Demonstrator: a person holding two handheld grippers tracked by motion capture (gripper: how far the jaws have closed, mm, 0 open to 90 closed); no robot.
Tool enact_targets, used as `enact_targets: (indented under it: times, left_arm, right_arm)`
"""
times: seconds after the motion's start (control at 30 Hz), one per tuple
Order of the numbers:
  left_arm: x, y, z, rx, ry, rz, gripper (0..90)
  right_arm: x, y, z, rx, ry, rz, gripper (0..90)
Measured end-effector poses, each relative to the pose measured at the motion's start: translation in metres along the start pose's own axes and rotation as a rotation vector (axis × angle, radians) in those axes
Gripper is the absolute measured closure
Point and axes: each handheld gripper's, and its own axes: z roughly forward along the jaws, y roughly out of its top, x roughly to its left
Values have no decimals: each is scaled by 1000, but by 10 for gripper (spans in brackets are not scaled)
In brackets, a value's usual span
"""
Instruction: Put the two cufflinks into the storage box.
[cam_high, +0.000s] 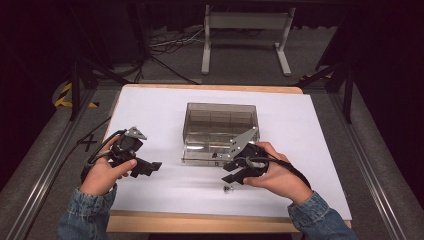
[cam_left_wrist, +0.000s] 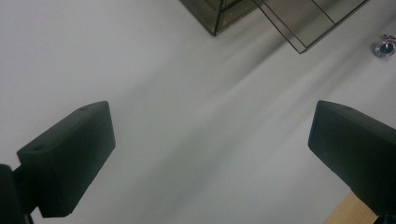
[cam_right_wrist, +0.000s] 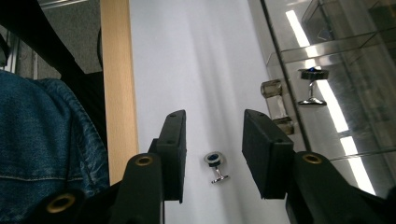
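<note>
In the high view, the cufflink (cam_high: 228, 188) on the white table (cam_high: 310, 130) is showing as a speck too small for me to tell its shape, and my right gripper (cam_high: 233, 176) is hiding part of the near wall of the clear box (cam_high: 220, 120). In the left gripper view, the picture's top edge is cutting off the box (cam_left_wrist: 219, 14), and the right edge is clipping my outer jaw. In the right gripper view, the second cufflink (cam_right_wrist: 312, 86) is appearing only through the box's glaring wall, its details staying blurred.
</note>
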Motion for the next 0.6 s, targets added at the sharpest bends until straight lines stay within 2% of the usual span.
enact_targets:
  times: [0.3,0.6]
  left_arm:
    - [0,0,0,-2,1,0,15]
    - [-1,0,1,1,1,2,15]
  right_arm:
    - [2,-8,15,27,7,-10,604]
    - [7,-12,31,72,-8,-19,600]
